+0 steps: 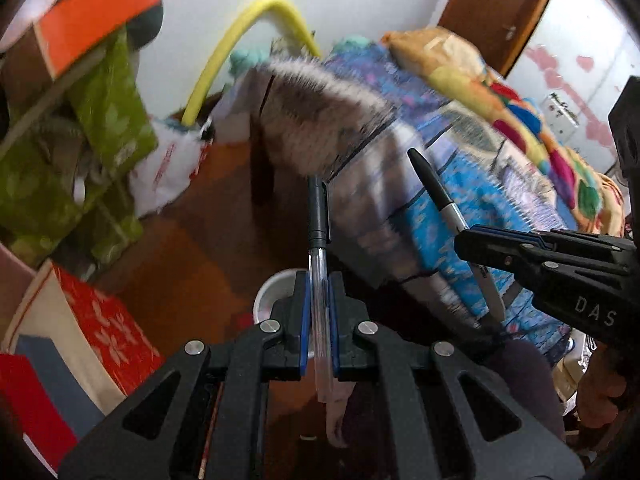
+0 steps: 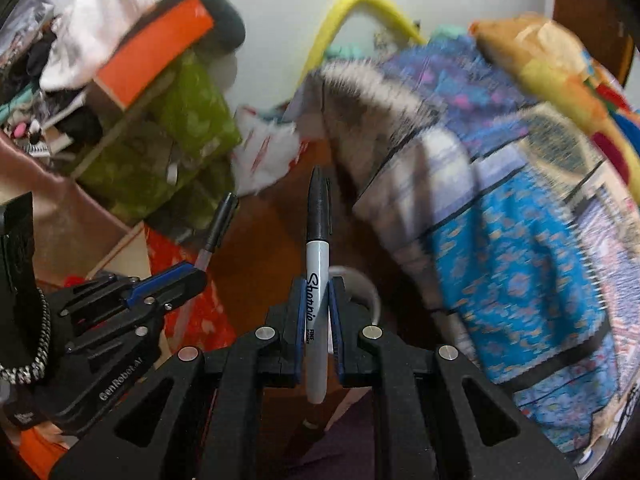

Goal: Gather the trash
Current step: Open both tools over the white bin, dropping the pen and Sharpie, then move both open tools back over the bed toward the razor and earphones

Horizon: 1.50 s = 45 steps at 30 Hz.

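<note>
My left gripper (image 1: 319,280) is shut on a clear ballpoint pen (image 1: 319,264) with a black cap that points forward. My right gripper (image 2: 318,284) is shut on a Sharpie marker (image 2: 316,280), grey with a black cap. Each gripper shows in the other's view: the right gripper (image 1: 464,236) with the marker (image 1: 436,188) at the right of the left wrist view, the left gripper (image 2: 200,274) with the pen (image 2: 218,224) at the left of the right wrist view. A white round container (image 1: 268,292) sits on the brown floor just beyond both grippers, its rim (image 2: 366,284) partly hidden by the fingers.
A bed with a blue patterned blanket (image 1: 460,184) and a fuzzy grey blanket (image 1: 320,120) fills the right. Green bags (image 1: 100,120), an orange box (image 1: 92,24) and red-and-white boxes (image 1: 100,320) crowd the left. A yellow hose (image 1: 240,32) arches at the wall. The surroundings are motion-blurred.
</note>
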Tool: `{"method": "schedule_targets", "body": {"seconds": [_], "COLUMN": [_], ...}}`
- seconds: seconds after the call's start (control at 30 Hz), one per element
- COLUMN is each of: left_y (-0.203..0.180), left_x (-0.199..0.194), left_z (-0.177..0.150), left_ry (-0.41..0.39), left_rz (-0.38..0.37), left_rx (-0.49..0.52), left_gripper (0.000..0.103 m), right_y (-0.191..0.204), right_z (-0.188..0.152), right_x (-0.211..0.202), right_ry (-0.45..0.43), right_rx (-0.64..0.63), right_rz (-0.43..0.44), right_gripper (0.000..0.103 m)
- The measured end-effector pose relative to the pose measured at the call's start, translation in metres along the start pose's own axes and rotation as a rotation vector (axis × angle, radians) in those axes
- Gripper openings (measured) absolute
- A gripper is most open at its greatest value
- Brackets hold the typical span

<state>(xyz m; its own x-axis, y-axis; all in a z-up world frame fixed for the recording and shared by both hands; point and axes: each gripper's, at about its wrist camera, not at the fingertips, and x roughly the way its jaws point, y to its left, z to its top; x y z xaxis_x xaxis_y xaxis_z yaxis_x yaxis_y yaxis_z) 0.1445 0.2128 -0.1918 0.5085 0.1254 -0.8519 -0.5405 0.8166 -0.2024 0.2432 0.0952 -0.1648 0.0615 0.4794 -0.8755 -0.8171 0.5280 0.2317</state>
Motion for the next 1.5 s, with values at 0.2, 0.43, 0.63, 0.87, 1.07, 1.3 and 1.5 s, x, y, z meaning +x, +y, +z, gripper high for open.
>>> {"method": "schedule_targets", "body": {"seconds": [0.2,0.43,0.63,0.87,1.07,1.3,1.5], "left_y": [0.016,0.025,0.017,0.001,-0.008,-0.025,-0.048], "left_x": [0.044,0.088,0.101,0.107,0.094,0.054,0.012], "left_z": [-0.014,-0.017,-0.006,0.008,0.011,0.014,0.022], "left_ry": [0.109,0.205,0.212,0.208,0.185,0.114,0.023], "left_rz": [-0.008,-0.001,-0.004,0.028,0.039,0.052,0.058], "left_rx": [-0.055,-0.094,-0.065,-0.037,-0.029,0.0,0.035], "left_gripper": [0.007,0.007,0.007,0.015,0.025,0.025,0.025], "right_y": [-0.001,-0.011,-0.012,-0.015,-0.024,-0.035,-0.049], "right_z": [-0.002,0.007,0.019,0.019,0.013,0.006,-0.002], "right_x": [0.05,0.093,0.096,0.07,0.046,0.005,-0.04], "right_ry": [0.125,0.214,0.223,0.153,0.119,0.044,-0.043], "right_rx": [0.011,0.052,0.018,-0.037,-0.017,-0.013,0.002], "right_rz": [0.009,0.047,0.024,-0.034,-0.032,-0.054,-0.072], "right_gripper": [0.011,0.011,0.037,0.038,0.038,0.038,0.038]}}
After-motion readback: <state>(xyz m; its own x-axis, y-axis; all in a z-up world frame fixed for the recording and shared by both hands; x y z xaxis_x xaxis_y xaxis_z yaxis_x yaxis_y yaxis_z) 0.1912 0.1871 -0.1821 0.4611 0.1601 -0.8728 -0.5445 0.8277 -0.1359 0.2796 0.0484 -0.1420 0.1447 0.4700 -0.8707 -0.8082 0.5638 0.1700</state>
